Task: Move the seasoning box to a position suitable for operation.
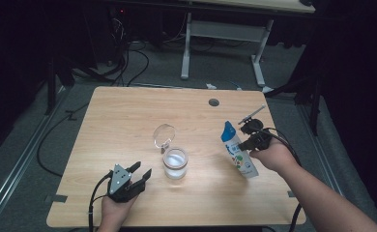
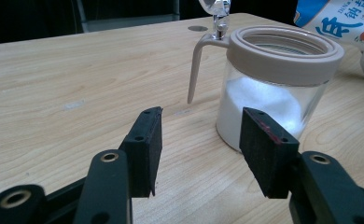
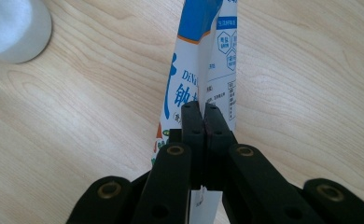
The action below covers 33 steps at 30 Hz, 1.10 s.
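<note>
Dark room; wooden table [image 1: 128,121] stands on grey floor [image 1: 41,145].

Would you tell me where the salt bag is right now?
In the high view, the salt bag is right of the glass jar, pinched in the right tongs.

Glass jar [image 1: 175,163] of white powder near the middle of the wooden counter [image 1: 128,121], clear hinged lid [image 1: 163,135] flipped up behind it. Left gripper [image 1: 143,171] just left of the jar, jaws parted, nothing between them. Right gripper [image 1: 242,145] well right of the jar, clamped on a blue-and-white pouch [image 1: 239,153], tilted, lower end on the counter.
</note>
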Available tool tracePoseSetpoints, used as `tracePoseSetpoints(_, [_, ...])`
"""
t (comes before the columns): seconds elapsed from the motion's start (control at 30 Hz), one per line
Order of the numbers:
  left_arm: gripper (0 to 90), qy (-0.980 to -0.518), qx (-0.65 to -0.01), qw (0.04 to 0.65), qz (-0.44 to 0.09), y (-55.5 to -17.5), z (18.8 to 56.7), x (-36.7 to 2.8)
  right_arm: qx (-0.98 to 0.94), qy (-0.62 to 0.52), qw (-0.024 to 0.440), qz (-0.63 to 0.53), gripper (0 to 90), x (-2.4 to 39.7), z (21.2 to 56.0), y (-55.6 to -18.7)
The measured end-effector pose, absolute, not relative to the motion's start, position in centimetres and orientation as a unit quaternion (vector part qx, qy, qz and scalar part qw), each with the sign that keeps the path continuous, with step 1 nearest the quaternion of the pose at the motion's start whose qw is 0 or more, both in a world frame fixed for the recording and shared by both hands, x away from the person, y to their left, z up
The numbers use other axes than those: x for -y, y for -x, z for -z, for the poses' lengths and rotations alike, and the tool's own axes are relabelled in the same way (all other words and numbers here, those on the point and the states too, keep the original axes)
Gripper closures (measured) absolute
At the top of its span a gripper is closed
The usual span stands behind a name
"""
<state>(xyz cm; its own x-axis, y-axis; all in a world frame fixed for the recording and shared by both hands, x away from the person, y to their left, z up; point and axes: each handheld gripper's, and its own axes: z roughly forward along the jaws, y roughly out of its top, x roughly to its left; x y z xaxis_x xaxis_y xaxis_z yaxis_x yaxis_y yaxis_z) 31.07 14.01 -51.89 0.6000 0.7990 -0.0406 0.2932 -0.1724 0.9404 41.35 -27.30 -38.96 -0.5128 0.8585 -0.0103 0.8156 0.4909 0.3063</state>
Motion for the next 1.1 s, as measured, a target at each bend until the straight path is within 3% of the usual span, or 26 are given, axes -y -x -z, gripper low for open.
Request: tracePoseSetpoints(1.1, [44.2,-0.744,-0.387,0.483,-0.253,-32.2,52.1,-17.0,-0.799,-0.509,0.158,-0.277,89.8,29.2,39.1,-38.4])
